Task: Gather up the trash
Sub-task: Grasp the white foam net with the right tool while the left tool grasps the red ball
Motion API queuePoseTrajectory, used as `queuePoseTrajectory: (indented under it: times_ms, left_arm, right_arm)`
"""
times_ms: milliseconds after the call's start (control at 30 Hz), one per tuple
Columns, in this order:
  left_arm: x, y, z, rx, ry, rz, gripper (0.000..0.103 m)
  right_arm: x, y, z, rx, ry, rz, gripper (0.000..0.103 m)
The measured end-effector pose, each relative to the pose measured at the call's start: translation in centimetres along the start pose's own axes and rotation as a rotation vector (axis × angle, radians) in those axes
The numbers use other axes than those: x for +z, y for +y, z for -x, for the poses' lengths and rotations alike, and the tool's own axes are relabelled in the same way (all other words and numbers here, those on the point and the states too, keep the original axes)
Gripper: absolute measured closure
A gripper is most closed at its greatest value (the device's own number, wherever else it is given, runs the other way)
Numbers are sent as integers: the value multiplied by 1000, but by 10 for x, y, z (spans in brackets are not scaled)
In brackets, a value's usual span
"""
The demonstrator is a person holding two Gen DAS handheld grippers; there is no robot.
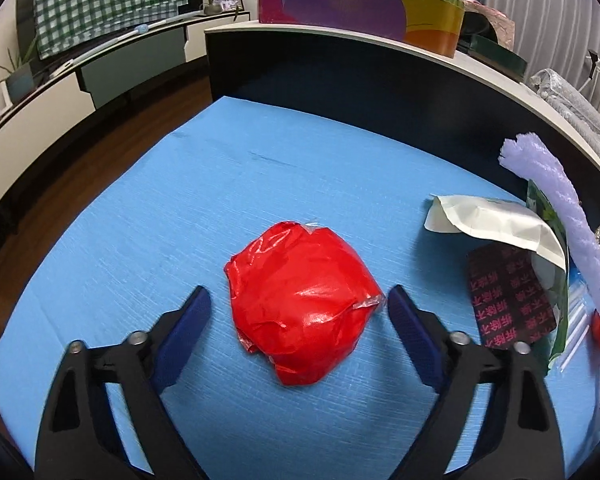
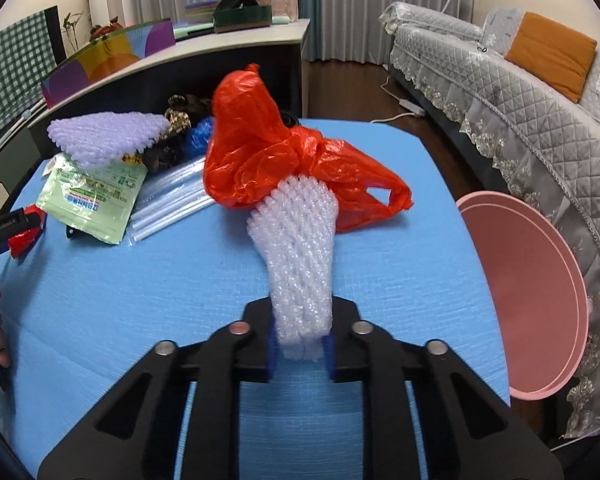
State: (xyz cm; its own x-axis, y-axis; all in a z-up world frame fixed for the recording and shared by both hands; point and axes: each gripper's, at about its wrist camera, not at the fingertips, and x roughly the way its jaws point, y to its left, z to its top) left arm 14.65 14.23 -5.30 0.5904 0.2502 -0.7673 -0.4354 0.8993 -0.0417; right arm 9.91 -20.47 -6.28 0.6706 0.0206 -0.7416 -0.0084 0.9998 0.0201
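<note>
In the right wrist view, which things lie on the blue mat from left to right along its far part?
Green-and-white pouch → clear plastic sleeves → orange-red plastic bag. Off the mat's right edge, the pink basin.

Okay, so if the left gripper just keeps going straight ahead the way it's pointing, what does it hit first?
The crumpled red plastic wrapper. It lies on the blue mat between the open fingers of the left gripper, probably already partly inside the gap, though depth is unclear.
</note>
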Motion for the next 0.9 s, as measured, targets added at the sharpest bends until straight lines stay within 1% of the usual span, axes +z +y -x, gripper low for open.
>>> queuePoseTrajectory:
  times_ms: [33,100,267,433,600,733,900]
  left_arm:
    - [-1,-1,0,-6,1,-5,29]
    - [-2,-1,1,-5,-4,-7,31]
    - [-2,-1,12,-14,-49,-3,33]
    - [-2,-6,33,-33,-109,-22,33]
    - [-8,-12,55,-74,-153,-34,33]
    - [-18,-26,77,-118,-200,-95,33]
    - [-28,-36,99,-168,-234,-140,33]
  right_arm:
    - [0,0,0,0,-2,0,88]
    - [0,0,1,-1,-3,4,89]
    - [1,-1,7,-6,-23,10,90]
    - [3,-1,24,-1,-72,17,90]
    - [1,1,43,1,-115,29,90]
    - [-1,1,57,-1,-136,34,90]
    - [-2,0,75,-11,-173,37,90]
